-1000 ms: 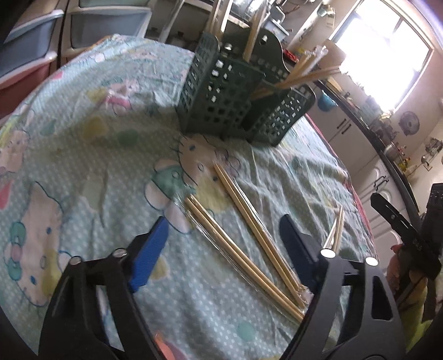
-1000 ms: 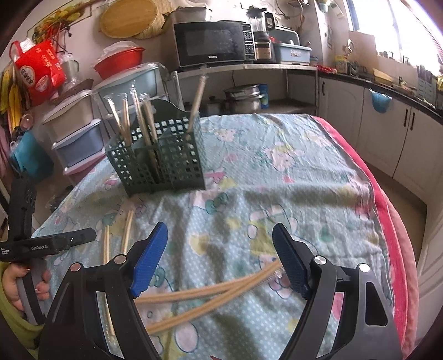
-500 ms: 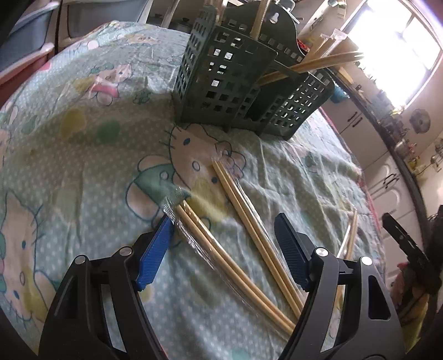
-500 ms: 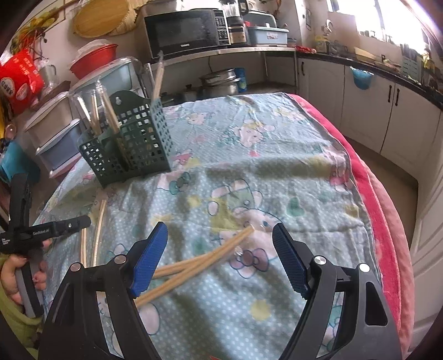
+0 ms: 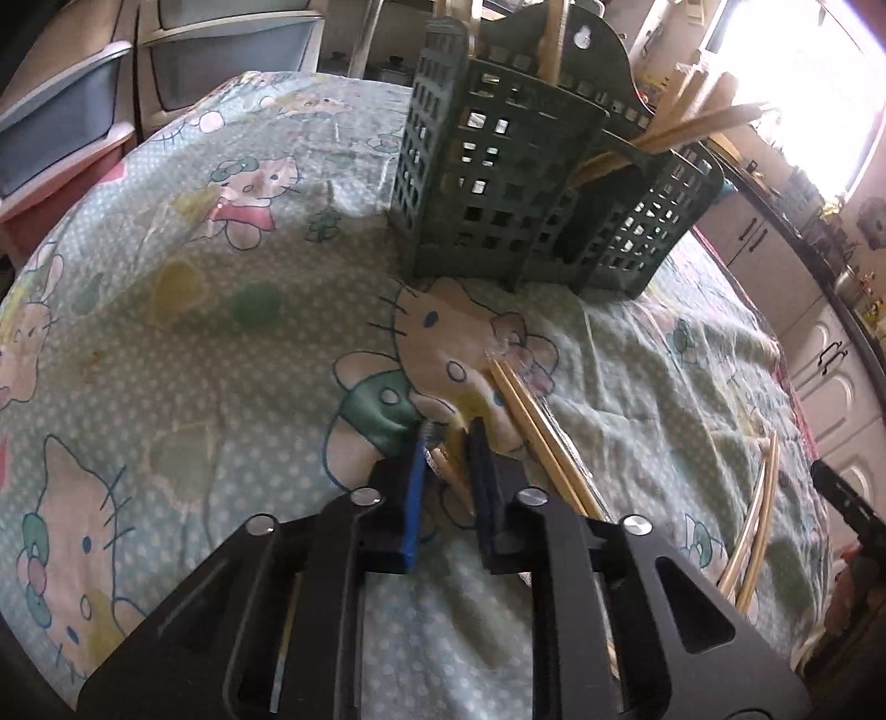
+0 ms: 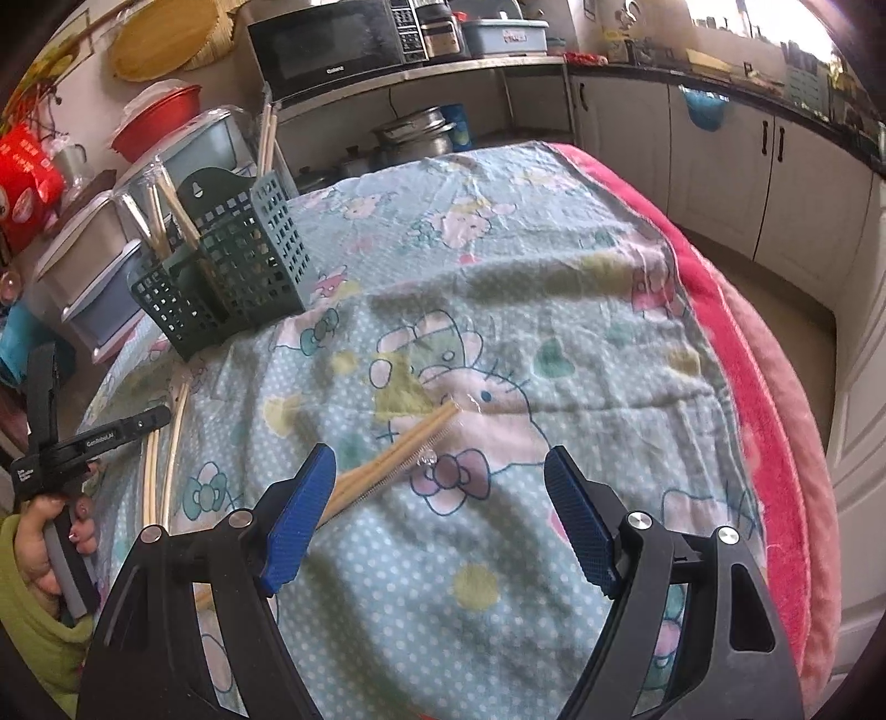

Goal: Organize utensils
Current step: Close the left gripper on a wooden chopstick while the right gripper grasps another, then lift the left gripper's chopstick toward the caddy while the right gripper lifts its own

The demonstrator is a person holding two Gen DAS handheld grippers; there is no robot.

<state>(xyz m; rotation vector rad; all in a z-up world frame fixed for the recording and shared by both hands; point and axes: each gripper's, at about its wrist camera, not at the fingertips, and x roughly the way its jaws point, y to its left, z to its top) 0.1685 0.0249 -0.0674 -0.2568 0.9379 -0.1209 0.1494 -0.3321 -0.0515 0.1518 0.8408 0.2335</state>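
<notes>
The left gripper has just been closing and now pinches one wrapped chopstick pair on the tablecloth. The right gripper stands wide apart, empty (another chopstick pair lies just before it). The pick-up is in hand; next I judge a lift toward the green holder.

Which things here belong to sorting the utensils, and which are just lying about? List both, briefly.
Job: green holder; chopsticks standing in it; nearest chopstick pair; wrapped pair beside it; loose pair at right.
Lying about: microwave; red basin; pots; storage drawers.
</notes>
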